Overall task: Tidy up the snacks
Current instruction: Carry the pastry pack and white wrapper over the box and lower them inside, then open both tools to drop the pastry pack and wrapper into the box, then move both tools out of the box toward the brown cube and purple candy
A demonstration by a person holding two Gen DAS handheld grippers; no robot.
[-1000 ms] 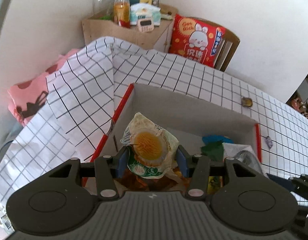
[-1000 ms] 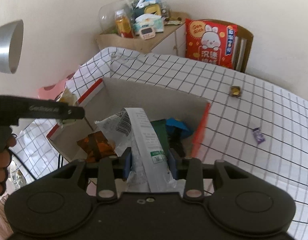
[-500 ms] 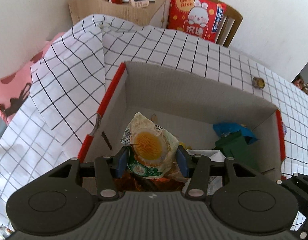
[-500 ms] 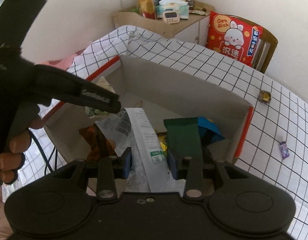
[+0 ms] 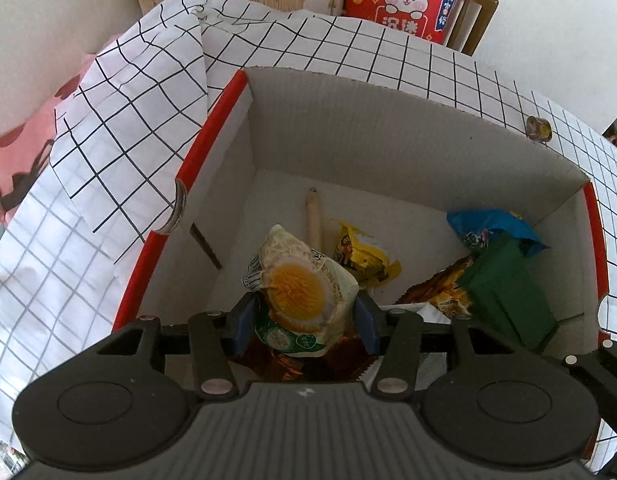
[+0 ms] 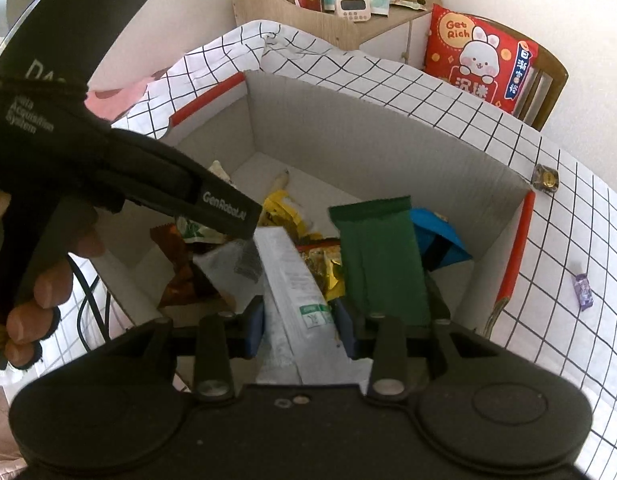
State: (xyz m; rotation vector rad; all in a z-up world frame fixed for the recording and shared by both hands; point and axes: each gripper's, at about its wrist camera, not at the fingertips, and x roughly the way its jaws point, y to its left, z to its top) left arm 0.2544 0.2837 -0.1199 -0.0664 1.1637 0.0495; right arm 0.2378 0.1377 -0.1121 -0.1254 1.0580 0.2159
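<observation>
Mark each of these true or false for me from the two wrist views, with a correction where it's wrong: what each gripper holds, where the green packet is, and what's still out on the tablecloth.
1. The left gripper is shut on the egg-print packet. True.
2. The right gripper is open and holds nothing. False: it is shut on the white printed packet.
3. The dark green packet lies on the tablecloth outside the box. False: it is inside the cardboard box.
4. A purple-wrapped candy lies on the checked tablecloth, outside the box. True.
5. The box is empty apart from the held packets. False: a yellow packet and a blue packet lie inside too.
</observation>
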